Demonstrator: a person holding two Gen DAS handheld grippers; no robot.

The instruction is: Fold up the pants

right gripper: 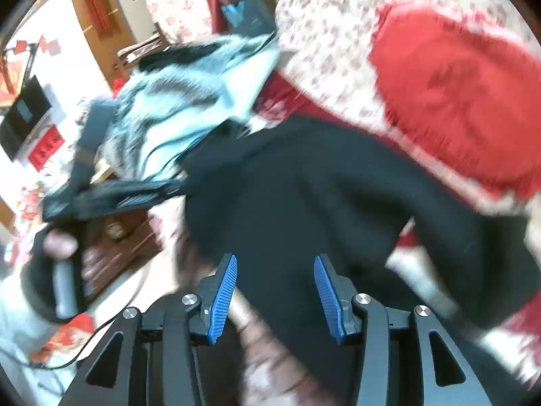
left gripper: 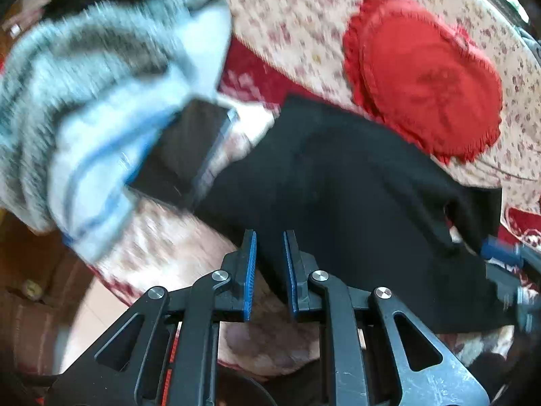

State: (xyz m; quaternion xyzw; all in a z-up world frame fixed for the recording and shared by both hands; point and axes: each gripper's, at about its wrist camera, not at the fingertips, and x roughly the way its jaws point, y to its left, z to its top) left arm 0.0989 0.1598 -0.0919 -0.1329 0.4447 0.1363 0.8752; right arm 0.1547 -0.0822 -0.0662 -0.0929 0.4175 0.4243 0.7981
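The black pants lie bunched on a floral bedspread; they also show in the right wrist view. My left gripper has its blue pads a narrow gap apart, with the near edge of the pants between them. My right gripper is open over the pants' near edge, with the black cloth lying between its wide-set pads. In the left wrist view the right gripper shows at the pants' right end. In the right wrist view the left gripper and the hand holding it show at the left.
A red frilled cushion lies on the bed behind the pants. A heap of grey and light-blue clothes sits to the left, with a dark flat object beside it. Wooden furniture and floor lie beyond the bed's left edge.
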